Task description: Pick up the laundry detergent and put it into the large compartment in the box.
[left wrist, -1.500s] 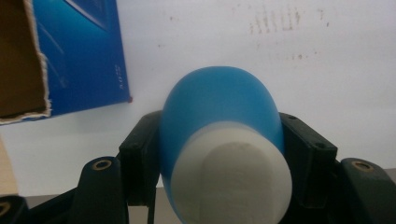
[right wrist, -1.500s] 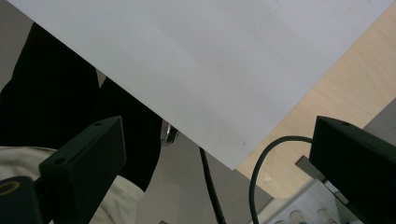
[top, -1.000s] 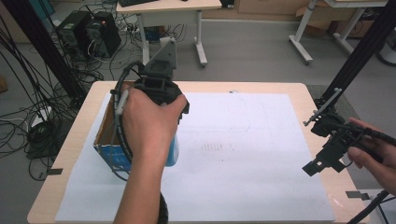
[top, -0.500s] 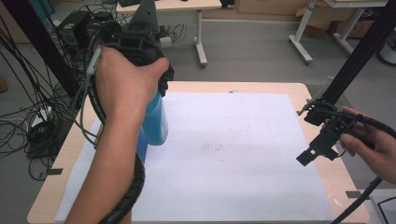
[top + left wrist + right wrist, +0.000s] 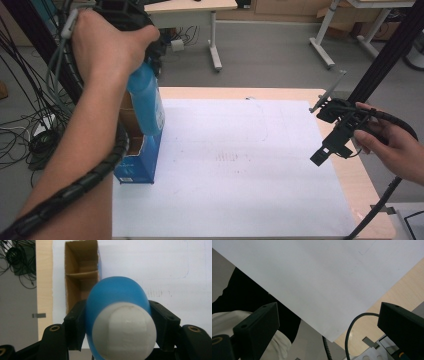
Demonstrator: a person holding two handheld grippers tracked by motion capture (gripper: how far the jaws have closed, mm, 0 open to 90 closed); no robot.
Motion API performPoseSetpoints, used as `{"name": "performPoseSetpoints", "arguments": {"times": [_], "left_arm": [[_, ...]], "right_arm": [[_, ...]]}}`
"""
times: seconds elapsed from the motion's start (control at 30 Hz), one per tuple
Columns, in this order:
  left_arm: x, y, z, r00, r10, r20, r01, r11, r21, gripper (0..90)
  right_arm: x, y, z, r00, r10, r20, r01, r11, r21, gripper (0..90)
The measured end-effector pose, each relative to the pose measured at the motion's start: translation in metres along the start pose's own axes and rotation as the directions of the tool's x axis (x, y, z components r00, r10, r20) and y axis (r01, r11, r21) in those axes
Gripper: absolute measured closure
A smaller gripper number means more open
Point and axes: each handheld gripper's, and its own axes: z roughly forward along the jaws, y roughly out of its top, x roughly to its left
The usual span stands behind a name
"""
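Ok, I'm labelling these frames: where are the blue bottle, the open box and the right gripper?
blue bottle (image 5: pixel 147 102): high view, its side.
open box (image 5: pixel 80 277): left gripper view, its inner divider.
right gripper (image 5: pixel 331 149): high view, between its jaw tips.

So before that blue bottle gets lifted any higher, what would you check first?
1. Left tool clamped on the blue plastic bottle with white cap: ok.
2. Bottle fully out of the blue cardboard box: cannot tell; its base looks level with the opening.
3. Box standing upright on the white paper sheet: ok.
4. Right tool away from the box: ok, at the table's far side.
5. Right tool empty: ok, jaws open.
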Motion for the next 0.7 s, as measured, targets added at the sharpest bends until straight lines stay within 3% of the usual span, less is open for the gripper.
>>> {"name": "performPoseSetpoints", "arguments": {"times": [0.3, 0.7], "left_arm": [[0.017, 0.009, -0.004, 0.9997, -0.024, -0.009, 0.024, 0.9996, -0.013, 37.9], [0.039, 0.018, 0.011, 0.9988, -0.042, -0.025, 0.042, 0.9991, -0.003, 37.9]], "right_arm": [[-0.004, 0.008, 0.002, 1.0000, 0.006, -0.005, -0.006, 1.000, 0.004, 3.5], [-0.008, 0.008, -0.001, 0.9997, 0.022, -0.010, -0.022, 1.000, 0.004, 3.5]]}}
